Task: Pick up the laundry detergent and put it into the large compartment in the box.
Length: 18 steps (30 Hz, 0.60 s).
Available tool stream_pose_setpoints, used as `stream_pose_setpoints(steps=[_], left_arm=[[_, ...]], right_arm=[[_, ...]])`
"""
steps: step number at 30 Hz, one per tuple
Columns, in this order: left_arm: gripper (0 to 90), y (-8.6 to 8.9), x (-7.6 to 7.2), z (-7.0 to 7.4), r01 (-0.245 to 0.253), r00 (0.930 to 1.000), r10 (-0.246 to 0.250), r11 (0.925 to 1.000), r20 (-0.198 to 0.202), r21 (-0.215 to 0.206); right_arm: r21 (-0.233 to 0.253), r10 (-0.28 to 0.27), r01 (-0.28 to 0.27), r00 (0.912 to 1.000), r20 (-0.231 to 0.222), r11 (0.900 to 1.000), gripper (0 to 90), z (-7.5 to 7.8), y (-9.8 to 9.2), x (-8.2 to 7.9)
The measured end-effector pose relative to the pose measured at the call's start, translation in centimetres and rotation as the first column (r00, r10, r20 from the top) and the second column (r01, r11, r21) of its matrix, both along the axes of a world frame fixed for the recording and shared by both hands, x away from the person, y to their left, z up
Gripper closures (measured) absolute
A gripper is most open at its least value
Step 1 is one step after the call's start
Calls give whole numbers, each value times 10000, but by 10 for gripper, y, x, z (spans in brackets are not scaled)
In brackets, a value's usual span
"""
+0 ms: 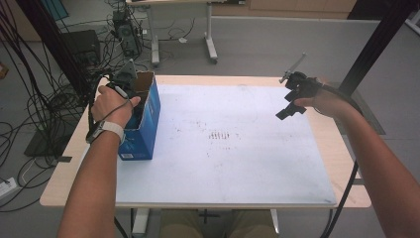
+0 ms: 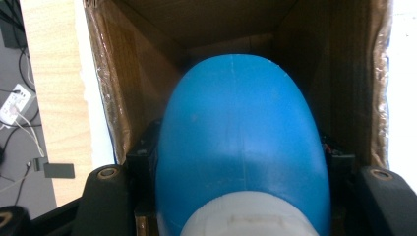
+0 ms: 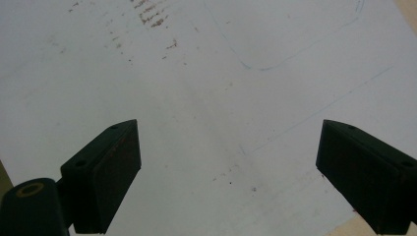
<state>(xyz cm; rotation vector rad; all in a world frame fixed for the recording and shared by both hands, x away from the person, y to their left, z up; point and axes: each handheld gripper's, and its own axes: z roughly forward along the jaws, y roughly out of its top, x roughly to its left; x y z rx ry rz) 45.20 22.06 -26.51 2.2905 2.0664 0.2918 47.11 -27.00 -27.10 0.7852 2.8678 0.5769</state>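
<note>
**Blue bottle going into the open carton at the left edge**

Nearest the person, two bare forearms are reaching in from the bottom of the high view, the left one wearing a white wristband. The left hand [image 1: 113,105] is holding the left gripper [image 1: 130,89] down into the open top of a blue cardboard carton [image 1: 146,126], which is standing upright on the left part of the surface, on the edge of the white mat [image 1: 223,163] that is covering most of it.

In the left gripper view, the fingers [image 2: 105,196] are closing on a blue plastic bottle [image 2: 241,142], one on each side of its rounded body, with its white cap end [image 2: 248,216] lying closest to the camera. The bottle is pointing into the carton, its rounded far end sitting between the brown inner walls [image 2: 123,88]. Whether anything else is lying in the carton cannot be told, since the bottle is hiding the bottom.

Farther right, the right hand [image 1: 324,101] is holding the right gripper [image 1: 292,101] above the right part of the mat, well apart from the carton. In the right gripper view its fingers [image 3: 105,172] are standing wide apart with nothing between them, over bare mat bearing faint brown smudges [image 3: 147,14].

Beyond the surface, cables and a second table's legs are standing on the grey floor.
</note>
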Motion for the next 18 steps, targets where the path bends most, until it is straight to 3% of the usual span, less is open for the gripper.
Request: stream_pose_setpoints(steps=[18], left_arm=[[382, 3, 0, -12, -23, 10000, 22, 10000, -97, -62]], right_arm=[[24, -49, 49, 10000, -56, 10000, 98, -2, -2, 0]])
